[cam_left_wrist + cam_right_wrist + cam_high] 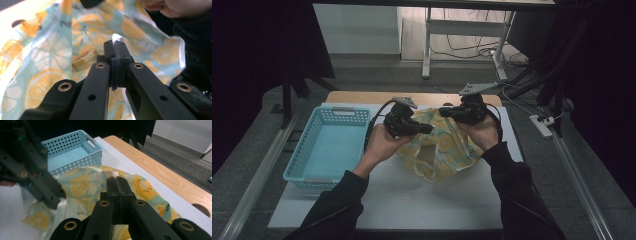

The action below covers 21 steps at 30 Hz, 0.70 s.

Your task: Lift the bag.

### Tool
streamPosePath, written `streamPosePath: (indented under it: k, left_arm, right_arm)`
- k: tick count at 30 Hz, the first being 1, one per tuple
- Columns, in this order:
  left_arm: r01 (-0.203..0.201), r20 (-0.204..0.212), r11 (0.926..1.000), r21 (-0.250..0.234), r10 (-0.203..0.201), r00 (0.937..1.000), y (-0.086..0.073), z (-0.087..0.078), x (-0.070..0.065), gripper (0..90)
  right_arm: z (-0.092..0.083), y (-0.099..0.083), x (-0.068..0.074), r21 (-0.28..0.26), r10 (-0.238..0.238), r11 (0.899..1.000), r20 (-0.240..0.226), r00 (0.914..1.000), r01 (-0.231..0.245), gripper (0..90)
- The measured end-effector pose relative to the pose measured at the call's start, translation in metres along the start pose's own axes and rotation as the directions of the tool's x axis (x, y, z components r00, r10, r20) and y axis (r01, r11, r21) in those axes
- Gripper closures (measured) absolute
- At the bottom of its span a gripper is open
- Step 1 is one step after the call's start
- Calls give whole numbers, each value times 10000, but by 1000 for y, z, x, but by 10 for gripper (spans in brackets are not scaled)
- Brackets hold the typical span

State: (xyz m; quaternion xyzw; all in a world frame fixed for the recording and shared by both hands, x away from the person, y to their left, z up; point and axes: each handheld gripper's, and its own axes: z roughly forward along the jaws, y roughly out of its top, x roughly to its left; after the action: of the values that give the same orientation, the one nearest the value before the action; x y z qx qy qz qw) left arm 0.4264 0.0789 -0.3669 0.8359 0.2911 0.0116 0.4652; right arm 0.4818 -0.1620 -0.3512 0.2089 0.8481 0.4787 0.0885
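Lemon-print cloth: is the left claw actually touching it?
Touching. The left gripper view shows the left claw shut on an edge of the lemon-print cloth.

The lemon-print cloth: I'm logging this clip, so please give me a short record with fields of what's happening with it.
item: lemon-print cloth, lifted partly off the white table
left gripper: jaws shut on the cloth's edge
right gripper: jaws shut on the cloth's edge
inside cloth: small yellow label
nearby: light-blue basket, left of the cloth, nothing seen in it

One cloth (439, 147), one basket (332, 145), two claws (428, 129)
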Motion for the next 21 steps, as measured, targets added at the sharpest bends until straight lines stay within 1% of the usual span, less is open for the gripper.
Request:
streamPosePath:
  k: [5, 12, 17, 21]
  left_arm:
    - [-114, -267, 9997, -199, 108, 9996, 15, -12, 1, 899]
    - [-213, -353, 9978, -636, 190, 9992, 35, -28, 1, 899]
    - [-261, -381, 9954, -925, 227, 9990, 46, -38, 0, 899]
    - [-381, -504, 9937, -1057, 329, 9982, 55, -45, -3, 899]
  right_arm:
    - [-6, 10, 3, -69, -84, 9999, -23, 10000, 84, 900]
    - [-16, 23, 6, -264, -259, 9993, -64, 9996, 257, 900]
    - [-25, 32, 8, -441, -353, 9984, -25, 9994, 352, 900]
    - [-30, 38, 9, -530, -423, 9977, 12, 9991, 423, 900]
